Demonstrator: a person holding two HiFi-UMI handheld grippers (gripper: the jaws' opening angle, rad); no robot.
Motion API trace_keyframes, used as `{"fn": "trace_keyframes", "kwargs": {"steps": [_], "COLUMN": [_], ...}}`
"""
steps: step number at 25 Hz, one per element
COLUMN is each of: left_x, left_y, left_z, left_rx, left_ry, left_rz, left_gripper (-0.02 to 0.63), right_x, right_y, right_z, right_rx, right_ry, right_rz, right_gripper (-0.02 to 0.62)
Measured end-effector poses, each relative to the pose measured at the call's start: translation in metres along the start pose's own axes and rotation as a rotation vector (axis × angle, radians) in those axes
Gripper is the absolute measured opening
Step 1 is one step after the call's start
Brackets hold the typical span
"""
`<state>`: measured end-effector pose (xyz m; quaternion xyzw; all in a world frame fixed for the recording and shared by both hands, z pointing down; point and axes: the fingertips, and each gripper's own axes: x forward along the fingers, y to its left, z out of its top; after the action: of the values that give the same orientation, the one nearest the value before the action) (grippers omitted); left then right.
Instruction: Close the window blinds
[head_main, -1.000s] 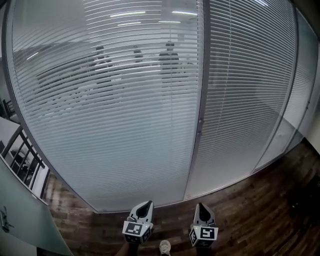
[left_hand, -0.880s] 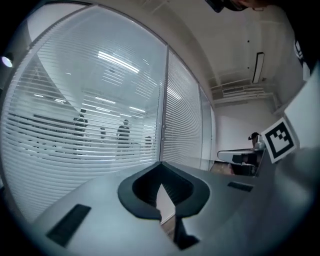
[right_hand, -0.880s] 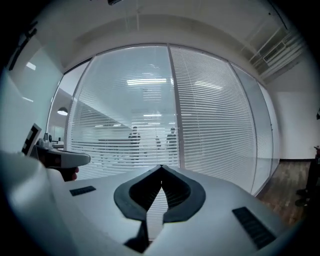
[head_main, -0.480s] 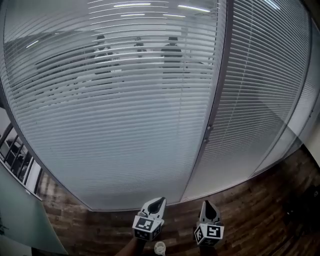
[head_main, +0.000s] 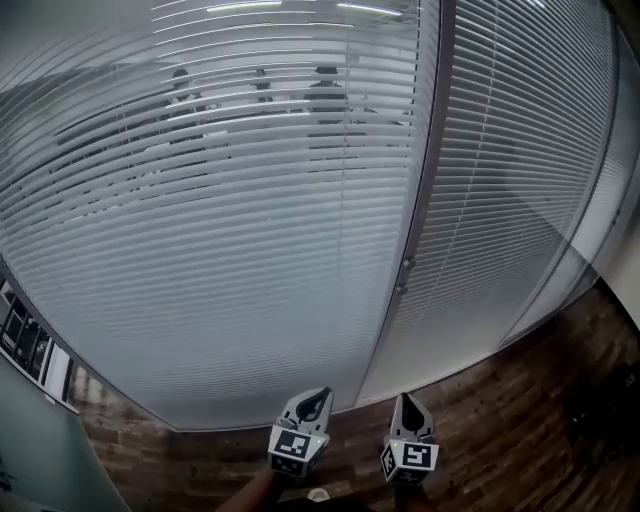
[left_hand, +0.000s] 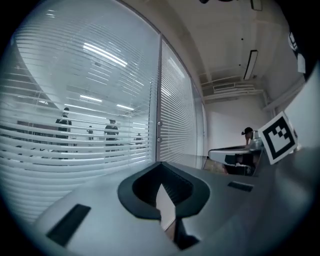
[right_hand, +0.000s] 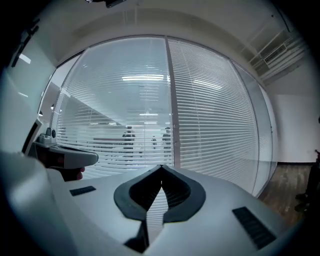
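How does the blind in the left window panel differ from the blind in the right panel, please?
The left blind has its slats tilted open, so people show through it; the right blind has its slats turned shut and shows nothing behind it. The left blind looks striped with dark gaps, while the right blind is an even pale grey. Both are horizontal-slat blinds lowered close to the floor.

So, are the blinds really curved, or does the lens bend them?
Head view: the lens bends them; blinds and frame post bow outward, light streaks glare at the top. Both gripper views: same bending, black vignetted corners.
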<state>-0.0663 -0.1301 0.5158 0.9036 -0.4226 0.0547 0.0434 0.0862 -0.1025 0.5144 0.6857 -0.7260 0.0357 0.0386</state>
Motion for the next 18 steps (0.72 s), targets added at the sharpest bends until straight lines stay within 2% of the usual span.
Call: {"fn": "trace_keyframes", "kwargs": {"steps": [3,8,12,18], "left_x": [0.017,0.036,0.046,0.059], "left_y": [0.007,0.021,0.028,0.027], "left_z": [0.004,0.009,0.015,0.033], "left_rx": [0.0,-0.085,-0.068,-0.08], "left_ry": [-0.006,-0.005,0.006,-0.041], "left_rz": [-0.017,-0.031,-0.029,-0.038], "left_gripper": [0.0,0.0,0.0,0.0], "right_x": [0.016,0.035,0.043,0.054], "right_y": [-0.006,-0.02,-0.03,-0.041], "right_z": [0.004,0.01,0.016,0.029], "right_rx": [0.001,-0.006,-0.007,-0.028], "right_ry": [-0.01,-0.032,-0.031,-0.041], "right_rz": [-0.012,-0.04,-0.06,-0.06], "right_gripper": [0.003,0.003,0.003,0.003]}}
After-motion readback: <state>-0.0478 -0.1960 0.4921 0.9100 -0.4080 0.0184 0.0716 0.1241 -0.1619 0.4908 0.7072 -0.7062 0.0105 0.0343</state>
